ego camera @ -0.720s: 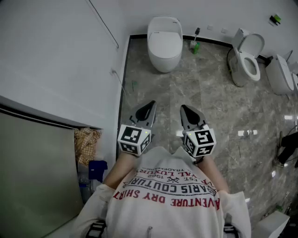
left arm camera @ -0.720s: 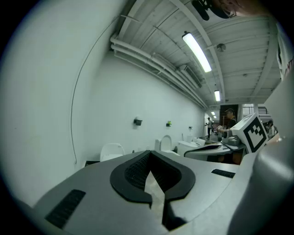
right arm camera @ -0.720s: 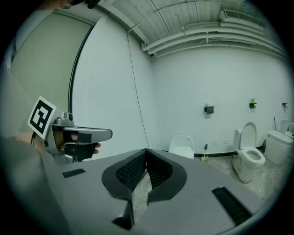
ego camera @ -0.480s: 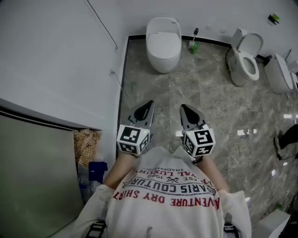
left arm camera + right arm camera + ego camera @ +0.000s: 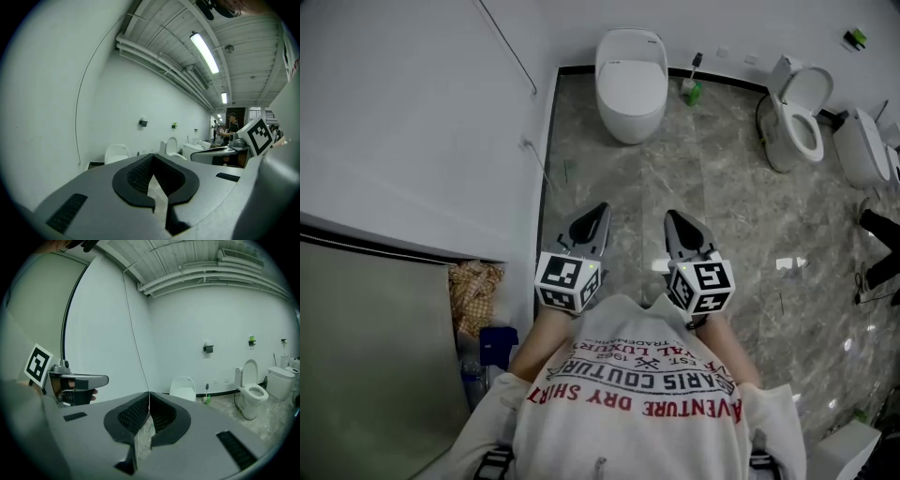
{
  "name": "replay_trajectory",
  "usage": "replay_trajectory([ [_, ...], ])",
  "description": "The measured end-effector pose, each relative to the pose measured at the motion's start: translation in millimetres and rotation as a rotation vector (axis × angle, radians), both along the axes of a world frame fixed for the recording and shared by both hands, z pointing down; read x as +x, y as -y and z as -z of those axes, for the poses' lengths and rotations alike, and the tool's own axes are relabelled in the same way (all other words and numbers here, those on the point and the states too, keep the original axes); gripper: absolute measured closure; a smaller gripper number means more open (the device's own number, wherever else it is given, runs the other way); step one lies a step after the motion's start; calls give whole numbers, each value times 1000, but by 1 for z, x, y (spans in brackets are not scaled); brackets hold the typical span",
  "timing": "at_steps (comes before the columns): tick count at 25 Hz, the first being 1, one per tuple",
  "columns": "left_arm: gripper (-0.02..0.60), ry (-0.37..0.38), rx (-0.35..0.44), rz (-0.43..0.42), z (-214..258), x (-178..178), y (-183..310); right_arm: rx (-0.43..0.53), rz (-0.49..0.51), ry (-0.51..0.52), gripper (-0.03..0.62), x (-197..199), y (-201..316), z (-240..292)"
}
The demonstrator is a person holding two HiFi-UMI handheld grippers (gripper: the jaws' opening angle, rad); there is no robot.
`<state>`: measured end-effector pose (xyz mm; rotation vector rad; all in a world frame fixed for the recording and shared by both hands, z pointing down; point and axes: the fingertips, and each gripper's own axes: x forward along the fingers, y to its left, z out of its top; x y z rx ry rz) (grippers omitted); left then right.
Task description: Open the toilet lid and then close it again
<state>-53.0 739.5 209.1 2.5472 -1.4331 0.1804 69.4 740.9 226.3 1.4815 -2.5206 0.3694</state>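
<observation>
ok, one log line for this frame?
phase: pre-contact | left gripper: shut, empty | right gripper: shut, empty | toilet lid: down, ahead, untouched

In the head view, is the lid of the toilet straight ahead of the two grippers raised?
No, the lid lies flat over the toilet by the far wall, fully closed.

The floor (image 5: 722,216) looks like polished grey marbled stone, glossy enough to throw back spots of light, while the wall (image 5: 412,112) is smooth, matt white. The toilet (image 5: 630,84) is glossy, smooth white, ceramic by its look. The left gripper (image 5: 153,157) and right gripper (image 5: 149,393) have matt grey plastic-looking shells with black, finely ribbed pads (image 5: 139,173), and the shirt (image 5: 637,412) is soft white printed cloth.
</observation>
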Motion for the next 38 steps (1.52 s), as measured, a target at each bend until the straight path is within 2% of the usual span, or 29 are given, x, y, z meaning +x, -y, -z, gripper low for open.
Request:
replay_trajectory([
  [8, 575, -11, -56, 26, -19, -2, 27, -71, 9, -1, 580, 0, 29, -21],
  [14, 575, 0, -104, 64, -50, -2, 84, -123, 31, 17, 580, 4, 94, -55],
  [21, 575, 36, -150, 97, -77, 5, 218, -185, 77, 13, 580, 10, 241, -89],
  [26, 575, 6, -229, 97, -103, 16, 332, -240, 87, 2, 580, 24, 363, -109],
  [31, 575, -16, -265, 139, -129, 22, 433, -296, 162, 4, 580, 19, 460, -132],
  [34, 575, -20, -286, 127, -160, 31, 480, -325, 182, -3, 580, 15, 508, -164],
  [38, 575, -34, -363, 66, -221, 38, 516, -389, 184, 25, 580, -2, 547, -225],
])
